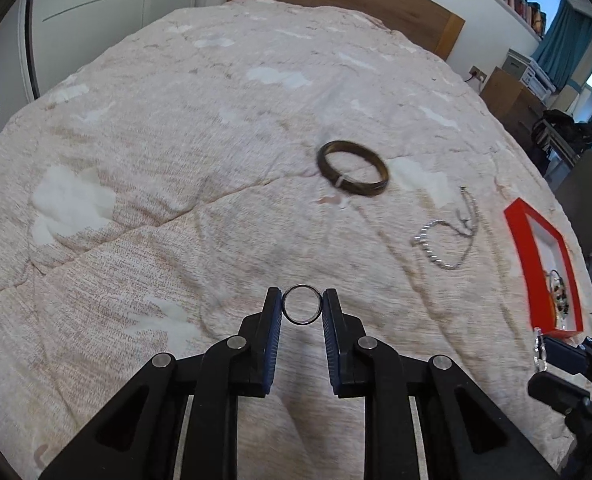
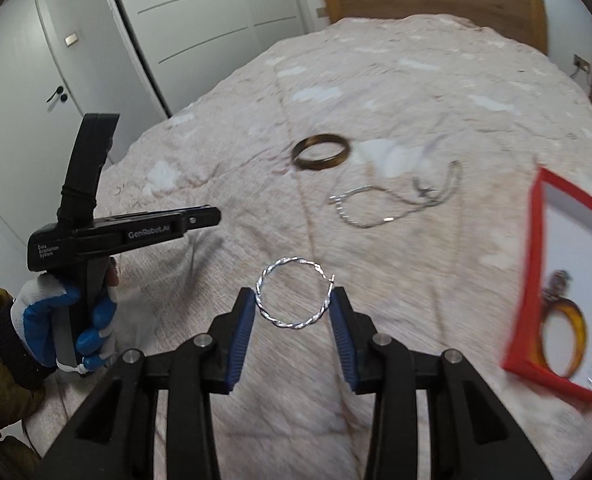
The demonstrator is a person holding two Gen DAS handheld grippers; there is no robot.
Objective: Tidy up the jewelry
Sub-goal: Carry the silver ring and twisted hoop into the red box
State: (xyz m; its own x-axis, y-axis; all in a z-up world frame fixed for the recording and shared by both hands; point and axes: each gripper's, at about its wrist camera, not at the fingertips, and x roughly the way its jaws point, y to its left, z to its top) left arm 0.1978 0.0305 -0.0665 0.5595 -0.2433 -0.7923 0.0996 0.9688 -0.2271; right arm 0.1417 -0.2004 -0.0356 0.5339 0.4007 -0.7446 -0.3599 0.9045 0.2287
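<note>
a: right, both grippers are loaded. the left gripper (image 1: 302, 305) has its fingers clamped on a small ring (image 1: 302, 309), the right gripper (image 2: 294, 305) pinches a twisted hoop (image 2: 294, 298), both above the bed (image 1: 156, 200).

b: carry them level to the red tray (image 2: 534, 280), lower close, then let go, i'd say.

a: count?

b: on the bed, one brown bangle (image 2: 321, 151) and one chain (image 2: 392, 200). in the tray one amber ring (image 2: 564, 332) shows, plus blurred pieces i can't count.

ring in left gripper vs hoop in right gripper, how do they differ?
The ring is a plain smooth band; the hoop is twisted silver wire. The ring is narrower, so the left gripper stands closer together than the right gripper. Both are pinched at their sides, off the bed.
</note>
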